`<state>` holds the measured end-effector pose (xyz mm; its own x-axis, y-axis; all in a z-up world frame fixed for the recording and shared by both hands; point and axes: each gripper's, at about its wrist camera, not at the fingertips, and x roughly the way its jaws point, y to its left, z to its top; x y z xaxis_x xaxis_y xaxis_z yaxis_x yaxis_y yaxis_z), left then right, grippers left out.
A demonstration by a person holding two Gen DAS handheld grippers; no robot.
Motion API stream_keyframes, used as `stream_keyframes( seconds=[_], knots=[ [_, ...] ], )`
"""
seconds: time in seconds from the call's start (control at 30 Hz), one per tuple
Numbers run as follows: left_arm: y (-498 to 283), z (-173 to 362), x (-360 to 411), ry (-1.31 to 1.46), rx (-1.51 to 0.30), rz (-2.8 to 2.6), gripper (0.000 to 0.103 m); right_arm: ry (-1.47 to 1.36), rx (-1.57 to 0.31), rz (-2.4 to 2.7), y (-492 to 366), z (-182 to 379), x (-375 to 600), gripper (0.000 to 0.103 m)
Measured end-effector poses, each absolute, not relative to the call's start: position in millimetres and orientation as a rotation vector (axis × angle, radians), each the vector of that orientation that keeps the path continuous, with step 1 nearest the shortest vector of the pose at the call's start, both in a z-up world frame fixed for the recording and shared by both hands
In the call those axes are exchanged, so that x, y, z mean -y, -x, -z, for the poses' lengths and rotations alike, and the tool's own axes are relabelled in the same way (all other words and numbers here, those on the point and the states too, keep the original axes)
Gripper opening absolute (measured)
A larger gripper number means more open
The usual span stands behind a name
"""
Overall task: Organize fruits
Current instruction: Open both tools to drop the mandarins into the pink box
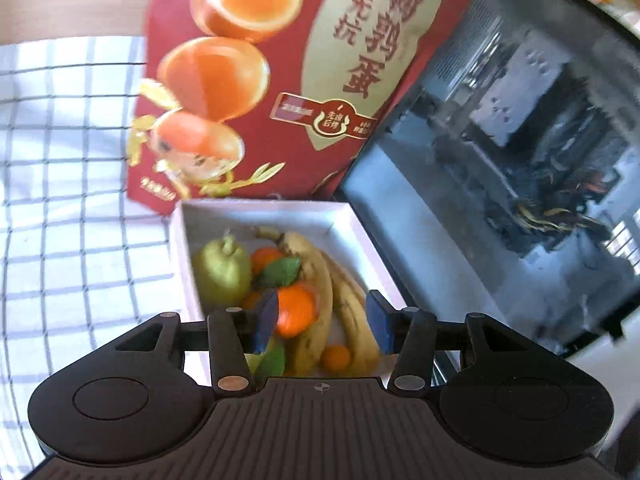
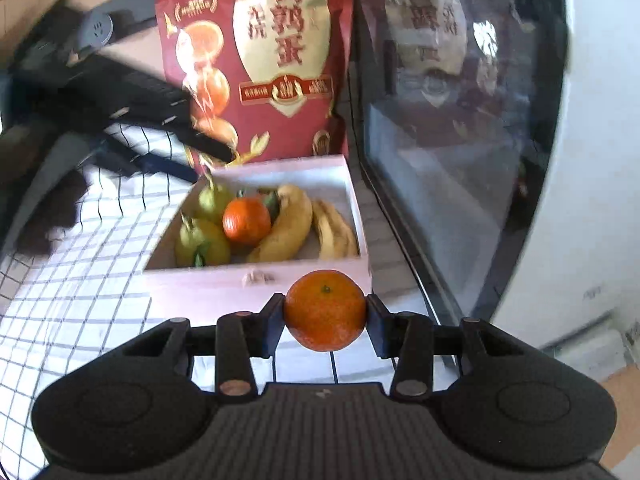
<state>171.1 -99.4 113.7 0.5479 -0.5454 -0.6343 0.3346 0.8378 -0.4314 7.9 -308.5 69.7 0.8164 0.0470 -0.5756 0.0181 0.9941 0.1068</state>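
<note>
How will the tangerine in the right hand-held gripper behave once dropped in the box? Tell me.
The tangerine is round, so it will probably roll until the bananas or pears stop it. The right hand-held gripper pinches it without visible denting, so it seems fairly firm. The white box should contain it.

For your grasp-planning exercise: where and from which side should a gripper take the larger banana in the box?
Grip the larger banana across its middle, coming from above: it lies curved atop the pile, box walls blocking the sides, tangerine against its inner curve.

Empty tongs [image 1: 322, 322] (pads apart) above fruit-filled white box [image 1: 352, 216].
</note>
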Motion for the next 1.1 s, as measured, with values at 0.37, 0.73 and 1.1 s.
stream_keyframes(
  seconds=[0.37, 0.73, 1.1],
  knots=[
    [-88.7, -55.6, 44.9, 0.217, -0.846, 0.360, 0.053, -0.116, -0.644, -0.098, -108.2, -76.9, 301.6, 0.042],
    [-61.8, -57.0, 39.6, 0.085, -0.779, 0.238, 0.053, -0.159, -0.676, -0.118, -131.6, -52.8, 300.7, 0.050],
    [-62.1, -45.3, 63.7, 0.035, -0.772, 0.280, 0.053, -0.137, -0.575, -0.164, -62.0, -63.0, 289.1, 0.069]
  ],
)
